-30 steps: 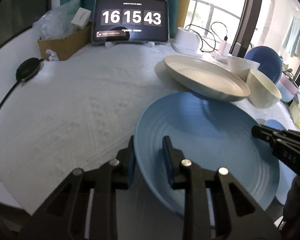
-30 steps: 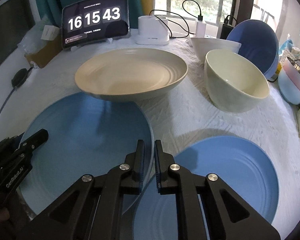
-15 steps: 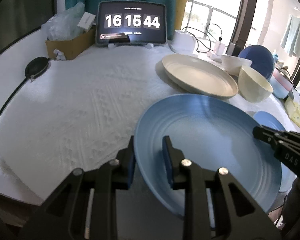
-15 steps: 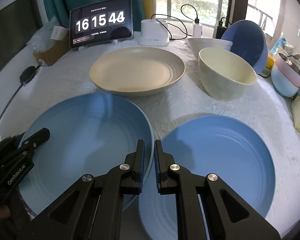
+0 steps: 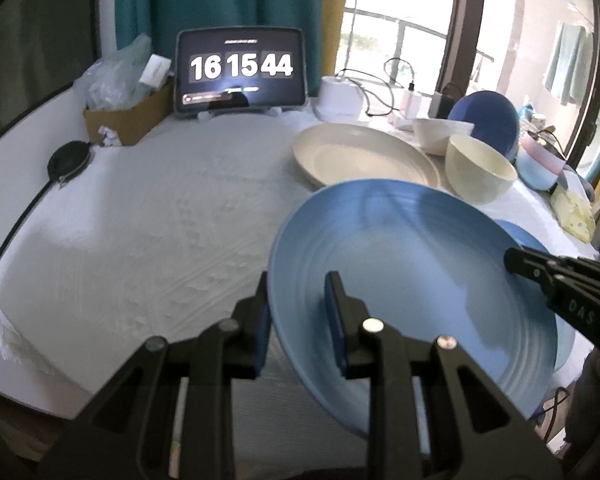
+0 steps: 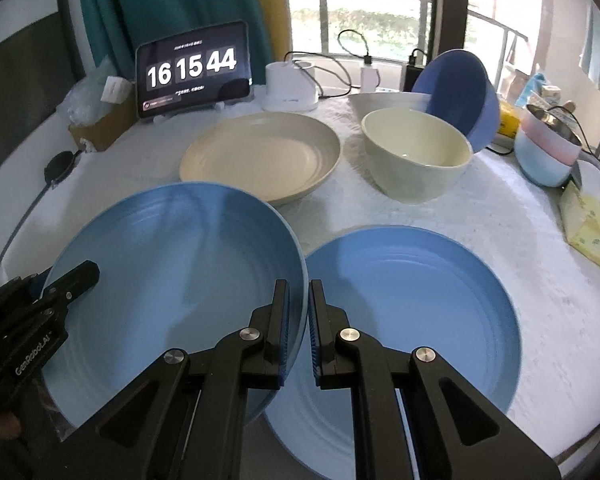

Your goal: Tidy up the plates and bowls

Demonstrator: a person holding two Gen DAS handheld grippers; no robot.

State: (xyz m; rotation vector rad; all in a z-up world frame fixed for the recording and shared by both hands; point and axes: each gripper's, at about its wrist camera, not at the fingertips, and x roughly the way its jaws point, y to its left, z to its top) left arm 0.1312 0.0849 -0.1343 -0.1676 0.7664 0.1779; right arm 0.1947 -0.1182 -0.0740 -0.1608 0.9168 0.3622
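Both grippers hold one light blue plate (image 5: 412, 272) by opposite rims, lifted above the table. My left gripper (image 5: 298, 312) is shut on its left rim. My right gripper (image 6: 298, 320) is shut on its right rim, and the plate also shows in the right wrist view (image 6: 172, 280). A darker blue plate (image 6: 412, 312) lies on the table under and right of it. A cream plate (image 6: 260, 156) and a cream bowl (image 6: 416, 156) sit further back. A dark blue bowl (image 6: 460, 92) leans tilted on a white bowl (image 5: 440, 132).
A tablet clock (image 6: 192, 68) stands at the back beside a cardboard box (image 5: 124, 120). A white charger with cables (image 6: 292, 88), stacked pastel bowls (image 6: 544, 152) and a yellow packet (image 6: 588, 220) lie at the right. A black round object (image 5: 68, 158) lies left.
The light blue plate has risen with both grippers, away from the cream plate, and the views pulled back and up. The darker blue plate on the table shows more fully.
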